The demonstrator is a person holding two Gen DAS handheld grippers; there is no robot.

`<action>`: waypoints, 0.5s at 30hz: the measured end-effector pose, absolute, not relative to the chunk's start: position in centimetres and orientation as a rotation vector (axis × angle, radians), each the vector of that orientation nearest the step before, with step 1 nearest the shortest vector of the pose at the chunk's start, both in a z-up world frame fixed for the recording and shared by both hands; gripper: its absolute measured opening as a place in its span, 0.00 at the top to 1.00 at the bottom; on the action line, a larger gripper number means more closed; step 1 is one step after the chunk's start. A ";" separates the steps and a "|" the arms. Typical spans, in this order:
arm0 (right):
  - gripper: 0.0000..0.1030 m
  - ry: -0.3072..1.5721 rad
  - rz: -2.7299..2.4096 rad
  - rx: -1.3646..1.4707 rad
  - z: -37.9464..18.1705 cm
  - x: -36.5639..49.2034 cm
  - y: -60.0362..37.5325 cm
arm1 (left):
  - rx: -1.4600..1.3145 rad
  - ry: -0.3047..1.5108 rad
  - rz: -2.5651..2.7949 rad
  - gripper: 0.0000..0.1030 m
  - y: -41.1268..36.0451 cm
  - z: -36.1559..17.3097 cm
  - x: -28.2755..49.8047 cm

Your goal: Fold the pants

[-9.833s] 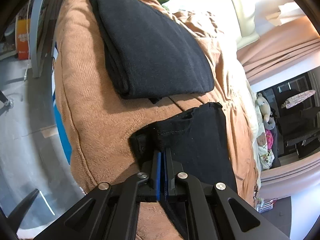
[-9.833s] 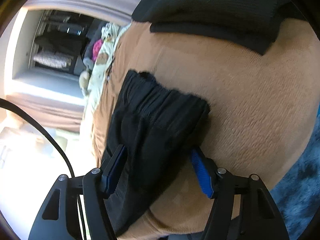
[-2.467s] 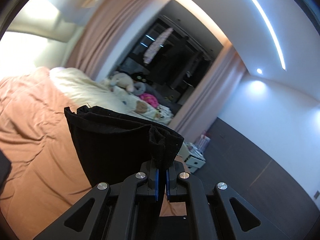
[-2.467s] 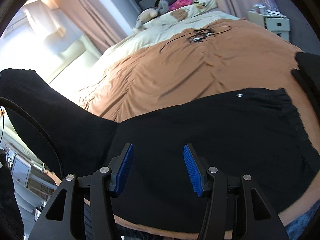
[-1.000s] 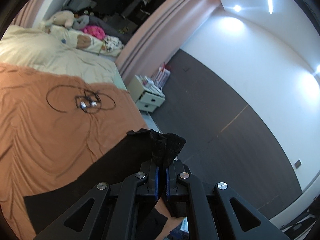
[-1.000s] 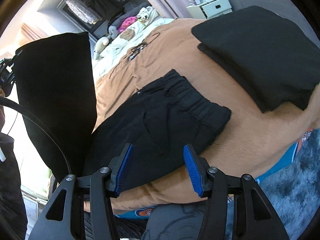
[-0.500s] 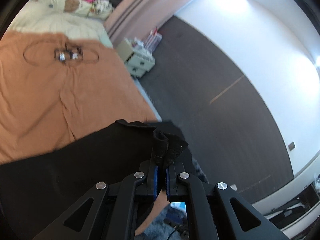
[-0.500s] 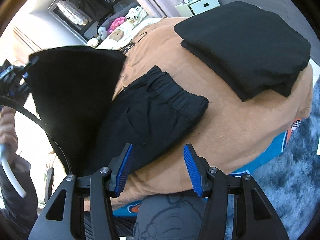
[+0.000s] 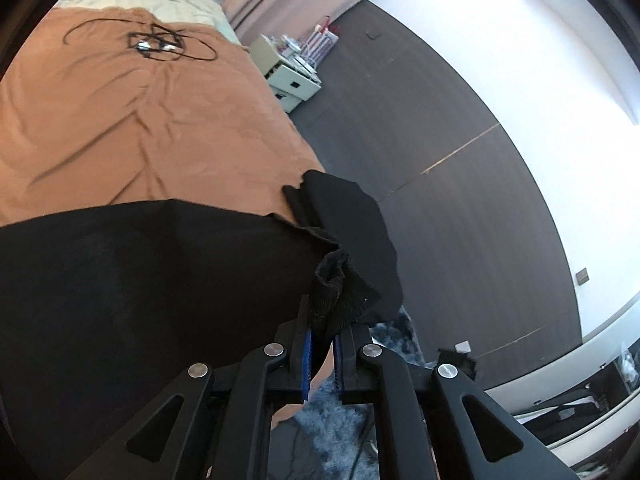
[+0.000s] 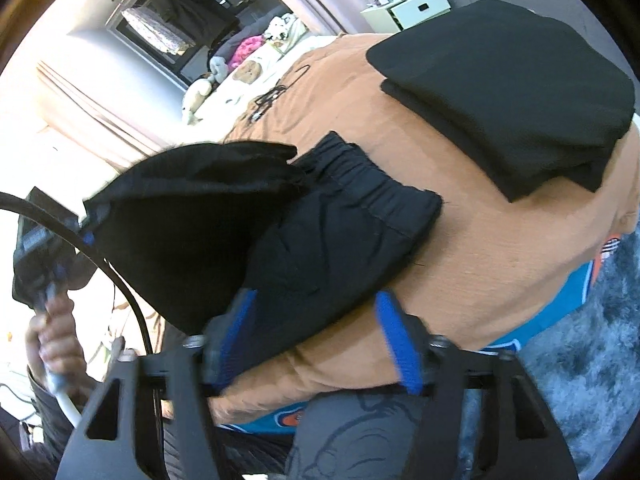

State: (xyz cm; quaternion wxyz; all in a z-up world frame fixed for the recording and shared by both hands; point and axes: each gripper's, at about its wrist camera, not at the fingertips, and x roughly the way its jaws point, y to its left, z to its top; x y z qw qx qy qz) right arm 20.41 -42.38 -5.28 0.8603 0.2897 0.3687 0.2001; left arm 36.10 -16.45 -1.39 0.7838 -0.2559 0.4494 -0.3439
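Since the frame a second back, left gripper [image 9: 322,354] has dropped toward the bed, carrying the leg end of the pants [image 9: 152,280] over toward the waistband; right gripper's jaws have just been opening wider, nothing between them.

Left wrist view: jaws nearly closed, pinching a bunched hem corner [image 9: 340,292] of the black fabric. Cloth spreads left across the brown bedspread [image 9: 120,120]. Holding by the corner keeps the edge taut so the layer lands flat, I'd guess. Folded dark garment [image 9: 352,216] sits just past the hem at the bed edge. Cable with glasses-like item [image 9: 156,42] lies well apart, up the bed. Nightstand [image 9: 288,76] beside the bed.

Right wrist view: right gripper [image 10: 320,336] is open, hovering over the lower fold of the pants [image 10: 340,240] near the bed edge, pads not pressing on cloth. Waistband [image 10: 372,184] lies flat on the bedspread; the raised leg panel [image 10: 192,216] hangs above it, held by the left gripper [image 10: 86,224] in the person's hand [image 10: 52,328]. Stack of folded black clothes [image 10: 512,92] lies apart, upper right. Judgement: right jaws are spread ready to pin or grab the fold line while the left lays the leg down. Fold about halfway.
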 end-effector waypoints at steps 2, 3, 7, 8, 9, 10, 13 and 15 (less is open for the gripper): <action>0.32 0.782 0.430 0.640 -5.5 20.7 -42.2 | -0.545 0.980 -0.722 0.91 -15.2 -2.1 35.2; 0.32 0.781 0.442 0.656 -5.6 20.9 -42.0 | -0.540 0.987 -0.714 0.88 -14.8 -2.5 34.8; 0.28 0.786 0.490 0.710 -6.3 21.6 -40.8 | -0.524 1.033 -0.667 0.65 -12.6 -4.1 33.2; 0.27 0.789 0.507 0.723 -6.5 21.9 -40.4 | -0.521 1.043 -0.665 0.50 -12.0 -4.5 32.7; 0.25 0.792 0.515 0.730 -6.6 22.1 -40.1 | -0.520 1.048 -0.666 0.37 -11.6 -4.8 32.1; 0.24 0.794 0.526 0.736 -6.8 22.4 -39.8 | -0.519 1.052 -0.666 0.33 -11.0 -5.0 31.6; 0.24 0.803 0.560 0.769 -7.1 23.3 -38.8 | -0.514 1.063 -0.652 0.27 -9.3 -5.7 29.9; 0.24 0.799 0.583 0.811 -7.3 24.0 -38.4 | -0.515 1.069 -0.640 0.24 -8.1 -6.0 29.2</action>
